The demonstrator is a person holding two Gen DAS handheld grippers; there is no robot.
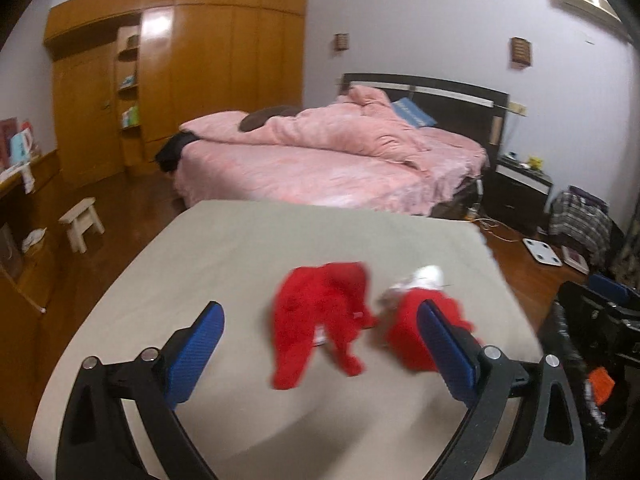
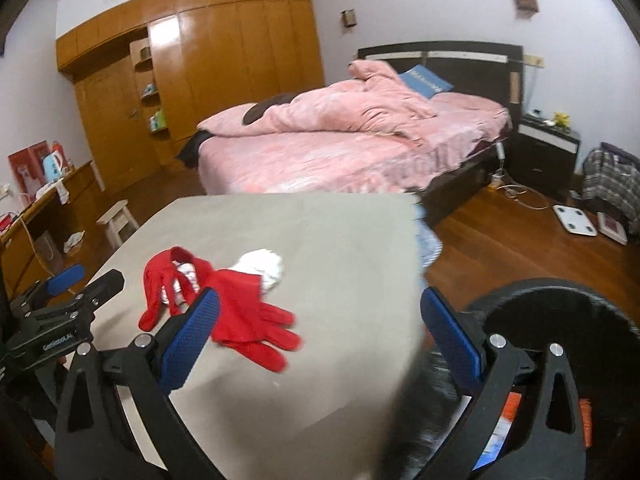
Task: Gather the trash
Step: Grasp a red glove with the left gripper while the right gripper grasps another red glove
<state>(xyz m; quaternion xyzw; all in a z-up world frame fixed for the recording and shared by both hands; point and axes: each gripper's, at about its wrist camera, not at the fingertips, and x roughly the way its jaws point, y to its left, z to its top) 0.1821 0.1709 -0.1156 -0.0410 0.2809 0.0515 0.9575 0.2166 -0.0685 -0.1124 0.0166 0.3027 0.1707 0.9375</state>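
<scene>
Nothing looks collected yet, as far as these views show: two red gloves and a crumpled white wad lie loose on the grey bench [image 1: 200,264], and a black bin [image 2: 560,300] lined with a dark bag stands off its right edge with some orange and other scraps inside. The spread red glove [image 2: 256,320] lies nearest the right gripper [image 2: 320,332], its fingers pointing toward the bench's near edge; the other red glove [image 2: 168,284] lies crumpled further left, and the white wad [image 2: 262,266] sits just behind them, touching the spread glove's cuff. Whether the gloves count as trash I cannot tell; the wad is the likeliest candidate. The left gripper [image 1: 320,344] hovers low over the near part of the bench, jaws wide apart and holding nothing, pointing at the gloves. The right gripper hangs over the bench's right near corner, jaws equally wide and empty, one finger above the bench and one above the bin.
</scene>
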